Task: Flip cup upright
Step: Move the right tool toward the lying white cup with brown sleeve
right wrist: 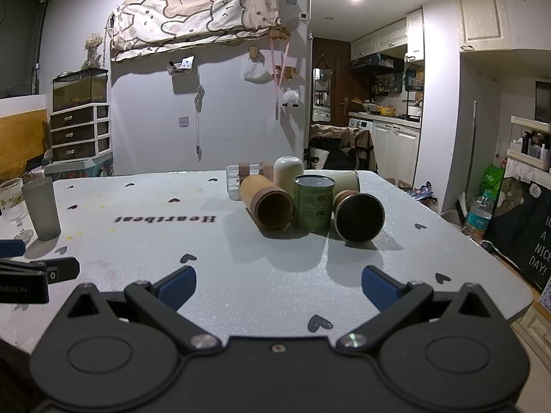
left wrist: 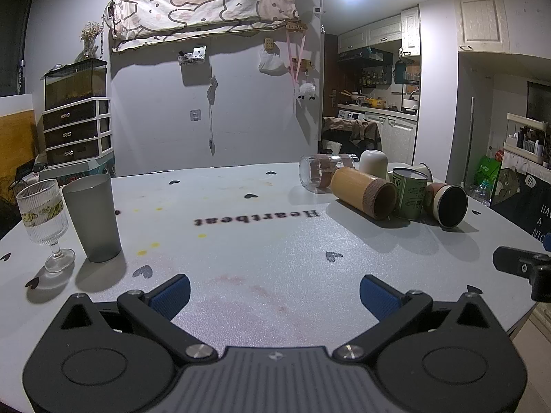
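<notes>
Several cups cluster on the white table point(right wrist: 241, 268). A bamboo cup point(right wrist: 267, 203) point(left wrist: 363, 192) lies on its side, mouth toward me. A dark-lined cup point(right wrist: 358, 215) point(left wrist: 447, 204) lies on its side to its right. A clear glass point(right wrist: 246, 175) point(left wrist: 318, 172) lies behind them. A green cup point(right wrist: 313, 203) point(left wrist: 409, 192) and a white cup point(right wrist: 288, 172) point(left wrist: 373, 163) stand mouth down. My right gripper point(right wrist: 279, 287) is open and empty, short of the cluster. My left gripper point(left wrist: 274, 294) is open and empty over the table's middle.
A grey tumbler point(left wrist: 92, 218) point(right wrist: 41, 208) and a ribbed stem glass point(left wrist: 43, 218) stand upright at the table's left. A pale paper cup point(right wrist: 346, 179) lies behind the green one. The table's right edge drops toward a water bottle point(right wrist: 478, 215) on the floor.
</notes>
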`<state>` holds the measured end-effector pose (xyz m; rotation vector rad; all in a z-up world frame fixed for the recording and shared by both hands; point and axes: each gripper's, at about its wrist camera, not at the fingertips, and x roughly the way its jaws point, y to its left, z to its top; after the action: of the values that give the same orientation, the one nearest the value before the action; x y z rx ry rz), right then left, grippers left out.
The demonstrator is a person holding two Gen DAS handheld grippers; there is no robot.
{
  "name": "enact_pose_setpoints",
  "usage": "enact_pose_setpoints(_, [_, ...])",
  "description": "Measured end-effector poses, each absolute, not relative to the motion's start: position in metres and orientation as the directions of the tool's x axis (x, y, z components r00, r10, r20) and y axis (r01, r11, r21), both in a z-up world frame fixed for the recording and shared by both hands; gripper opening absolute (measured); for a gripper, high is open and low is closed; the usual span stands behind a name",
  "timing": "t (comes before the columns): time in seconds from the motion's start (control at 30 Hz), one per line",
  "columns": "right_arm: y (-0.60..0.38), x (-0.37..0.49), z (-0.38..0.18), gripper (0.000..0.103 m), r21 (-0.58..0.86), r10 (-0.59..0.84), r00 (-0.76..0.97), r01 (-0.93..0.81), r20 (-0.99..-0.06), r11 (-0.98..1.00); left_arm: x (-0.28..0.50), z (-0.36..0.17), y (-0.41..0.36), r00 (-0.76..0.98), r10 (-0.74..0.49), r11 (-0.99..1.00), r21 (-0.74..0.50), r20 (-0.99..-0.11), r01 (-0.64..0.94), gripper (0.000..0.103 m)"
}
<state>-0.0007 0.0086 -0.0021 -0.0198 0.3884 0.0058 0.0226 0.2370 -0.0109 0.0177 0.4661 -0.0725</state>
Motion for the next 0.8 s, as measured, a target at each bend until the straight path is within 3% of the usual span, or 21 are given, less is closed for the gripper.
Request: enact_pose_setpoints(0.8, [0.0118,-0.0016,-0.004,0.103,-0.017,0.003,0.925,-0.01,-0.38,1.0,0.0219,-0.0108,0.2371,0.891,-0.066,0.997,0.0,-0.45,0.074,0.103])
